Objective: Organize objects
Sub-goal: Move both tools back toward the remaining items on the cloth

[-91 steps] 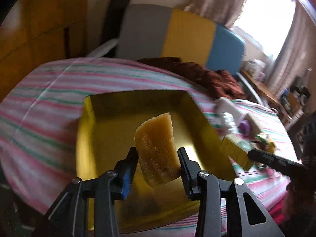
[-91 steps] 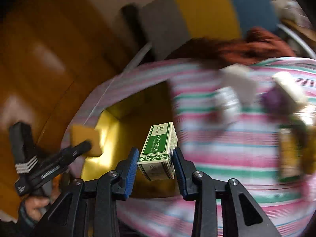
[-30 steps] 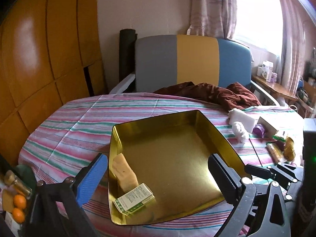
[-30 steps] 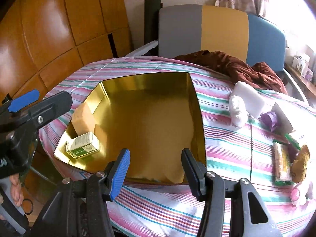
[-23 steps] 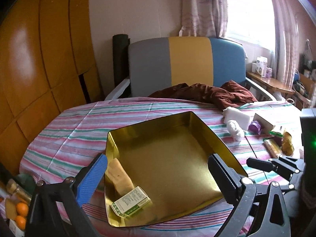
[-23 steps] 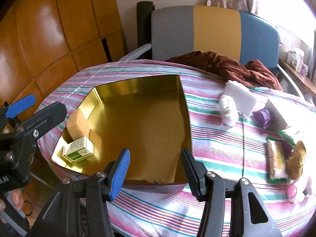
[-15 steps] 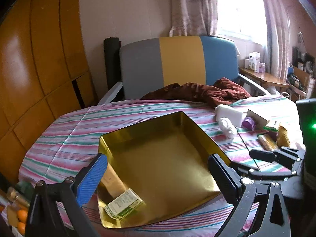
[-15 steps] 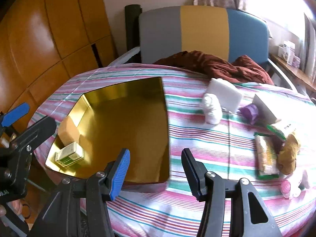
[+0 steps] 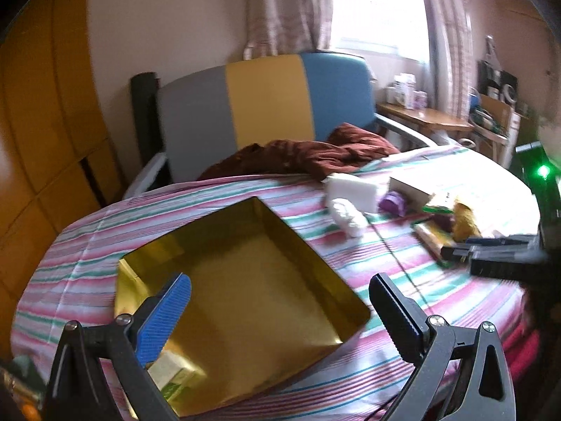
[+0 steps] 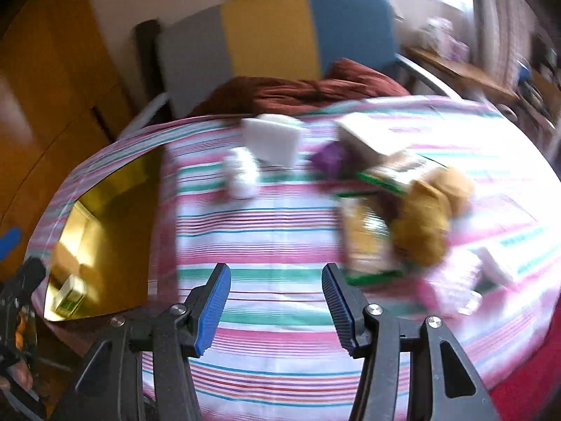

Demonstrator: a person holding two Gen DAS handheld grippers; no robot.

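Green box (image 9: 175, 379) lies flat, angled.

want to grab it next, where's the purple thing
In the right wrist view the purple thing lies on the striped cloth, right of the white block, left of the brown toy.

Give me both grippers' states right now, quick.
Left gripper: open, holding nothing.
Right gripper: open, holding nothing.

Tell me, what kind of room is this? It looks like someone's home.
Most likely a lived-in room in a home, perhaps a bedroom or sitting room. A round table under a striped cloth holds household odds and ends, a grey, yellow and blue chair stands behind it, and a curtained window lights a cluttered side desk.
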